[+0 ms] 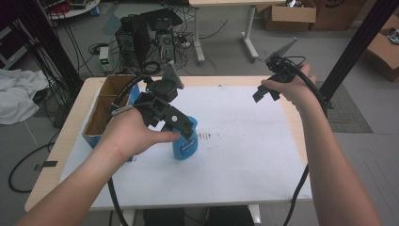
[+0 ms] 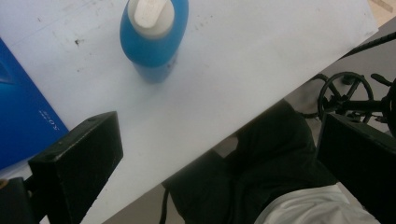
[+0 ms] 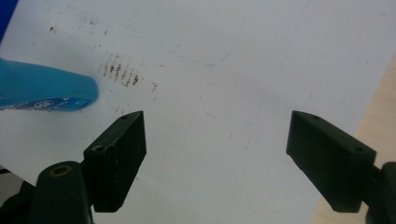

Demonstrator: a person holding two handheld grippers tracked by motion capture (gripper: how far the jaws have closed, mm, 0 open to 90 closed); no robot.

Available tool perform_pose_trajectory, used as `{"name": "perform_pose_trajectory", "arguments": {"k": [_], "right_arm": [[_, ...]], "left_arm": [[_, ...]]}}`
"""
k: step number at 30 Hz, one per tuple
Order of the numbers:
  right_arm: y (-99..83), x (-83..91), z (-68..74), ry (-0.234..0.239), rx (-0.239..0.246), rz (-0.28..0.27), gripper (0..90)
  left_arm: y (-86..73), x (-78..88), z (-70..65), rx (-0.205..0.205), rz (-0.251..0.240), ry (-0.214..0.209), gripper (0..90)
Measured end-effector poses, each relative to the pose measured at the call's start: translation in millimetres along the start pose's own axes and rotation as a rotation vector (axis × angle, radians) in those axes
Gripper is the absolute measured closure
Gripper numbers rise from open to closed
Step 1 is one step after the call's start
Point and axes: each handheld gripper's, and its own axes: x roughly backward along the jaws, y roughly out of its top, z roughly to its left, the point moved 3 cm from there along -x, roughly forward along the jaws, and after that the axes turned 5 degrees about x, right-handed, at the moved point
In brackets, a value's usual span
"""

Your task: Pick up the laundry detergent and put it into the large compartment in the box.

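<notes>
While the left gripper [image 1: 181,127] is hovering just above the blue bottle [image 1: 185,143], its jaws are standing wide apart and gripping nothing. In the left gripper view the bottle [image 2: 154,35] is sitting upright at 12 o'clock, beyond the jaws rather than between them, white cap [image 2: 148,16] facing up. On the table's white sheet [image 1: 235,155] the bottle is standing a little left of centre, with the cardboard box [image 1: 106,106] at its 10 o'clock, close by. The right gripper [image 1: 266,92] is hanging in the air at the table's 2 o'clock, well apart from the bottle, jaws spread and empty; its own view is looking down on the sheet, with brown smudges [image 3: 122,71] near the bottle's edge [image 3: 46,91].

Likely risk: the bottle is looking tall and narrow, so a jaw coming down off-centre could be clipping the cap and tipping it over, possibly toward the box. Closing too high on the rounded shoulder could be letting it slip out. The trailing cable [image 1: 117,94] is also sweeping near the box.
</notes>
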Motion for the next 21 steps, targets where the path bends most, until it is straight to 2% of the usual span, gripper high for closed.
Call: {"name": "perform_pose_trajectory", "arguments": {"k": [9, 14, 15, 16, 18, 21], "right_arm": [[3.2, -3.3, 0.7, 0.000, 0.003, 0.006, 20.3], [3.6, -4.7, -0.4, -0.001, 0.002, 0.004, 20.1], [3.5, -5.8, -1.3, 0.001, 0.002, 0.009, 20.3], [3.3, -6.1, -1.5, 0.002, 0.002, 0.008, 20.2], [3.0, -6.5, -2.1, 0.003, 0.002, 0.008, 20.4], [2.4, -6.5, -3.8, 0.001, 0.002, 0.005, 20.4]], "left_arm": [[4.8, 2.3, 3.3, -0.027, -0.015, -0.025, 0.8], [8.0, 2.3, 2.4, -0.053, -0.018, -0.016, 0.9], [10.0, 2.6, 2.3, -0.070, -0.019, -0.007, 0.9], [10.0, 2.6, 2.3, -0.070, -0.019, -0.007, 1.0], [13.5, 2.1, 2.7, -0.105, -0.014, 0.000, 1.0], [18.0, 0.2, 3.9, -0.139, -0.011, 0.029, 1.0]]}}
